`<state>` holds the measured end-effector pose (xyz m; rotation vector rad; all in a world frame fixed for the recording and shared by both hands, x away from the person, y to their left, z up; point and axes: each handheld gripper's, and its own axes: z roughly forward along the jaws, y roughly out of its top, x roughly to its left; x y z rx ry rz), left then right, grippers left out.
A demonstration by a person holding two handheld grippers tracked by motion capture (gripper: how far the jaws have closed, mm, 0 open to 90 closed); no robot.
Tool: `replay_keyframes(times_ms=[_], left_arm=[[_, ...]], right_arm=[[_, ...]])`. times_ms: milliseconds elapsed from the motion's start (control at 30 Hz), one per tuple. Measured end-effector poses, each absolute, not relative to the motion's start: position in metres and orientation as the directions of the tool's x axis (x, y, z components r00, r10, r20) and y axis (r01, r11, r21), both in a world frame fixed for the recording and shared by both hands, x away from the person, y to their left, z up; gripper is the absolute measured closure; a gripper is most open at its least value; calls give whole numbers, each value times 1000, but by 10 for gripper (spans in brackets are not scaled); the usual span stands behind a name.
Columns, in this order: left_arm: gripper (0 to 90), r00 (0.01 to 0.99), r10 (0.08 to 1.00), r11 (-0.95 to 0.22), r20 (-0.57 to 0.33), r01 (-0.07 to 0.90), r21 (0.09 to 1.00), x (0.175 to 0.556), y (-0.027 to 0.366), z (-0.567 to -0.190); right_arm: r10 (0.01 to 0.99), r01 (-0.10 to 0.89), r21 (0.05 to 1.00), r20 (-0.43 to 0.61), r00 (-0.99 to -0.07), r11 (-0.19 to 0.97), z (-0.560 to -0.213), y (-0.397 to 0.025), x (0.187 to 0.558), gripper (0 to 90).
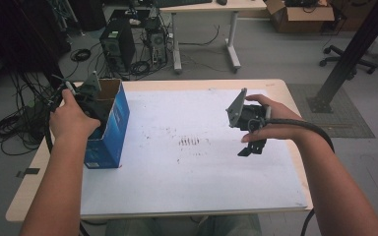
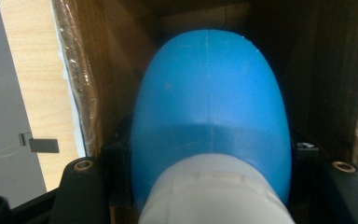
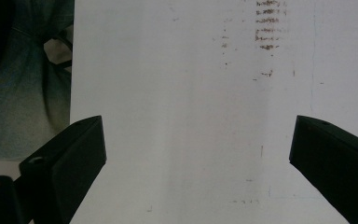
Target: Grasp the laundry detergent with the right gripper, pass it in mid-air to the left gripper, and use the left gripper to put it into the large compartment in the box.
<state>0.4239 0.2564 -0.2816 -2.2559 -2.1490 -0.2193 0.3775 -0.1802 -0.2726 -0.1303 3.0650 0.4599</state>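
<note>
In the high view, our left tool (image 1: 86, 96) reaches down into the open top of a blue box (image 1: 113, 123) that stands upright at the left edge of the counter (image 1: 275, 88). Our right tool (image 1: 251, 130) hangs above the white sheet (image 1: 187, 162) on the right side, well apart from the box, its jaws pointing down.

In the left gripper view, we see a blue bottle (image 2: 212, 116) with a white cap (image 2: 214, 191) clamped between our jaws, the cap end nearest the camera. The bottle sits inside the box, brown cardboard walls (image 2: 102, 70) around it on both sides. A strip of counter shows at the left.

In the right gripper view, our jaws stand wide apart with nothing between them, over the white sheet, which carries faint brown smudges (image 3: 268, 25).
</note>
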Motion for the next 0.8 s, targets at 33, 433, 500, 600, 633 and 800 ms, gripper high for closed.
replay_keyframes(times_ms=[33,433,500,600,633,800], left_arm=[[379,42,992,-52,115,995,82,424,256,-282],[379,42,993,-52,115,995,90,424,257,-284],[379,39,993,-49,111,995,91,424,257,-285],[379,39,993,-50,111,994,96,424,258,-285],[379,39,993,-50,112,994,98,424,257,-285],[377,44,992,-55,116,994,97,425,257,-285]], right_arm=[[-75,-88,292,-52,-996,952,-273,-180,377,36],[-73,-85,295,-50,-996,952,-275,-181,377,37],[-72,-84,294,-51,-996,952,-275,-181,377,37],[-72,-84,295,-51,-996,952,-275,-181,377,36],[-72,-84,295,-51,-996,952,-275,-181,377,36],[-67,-80,296,-52,-996,952,-275,-183,377,37]])
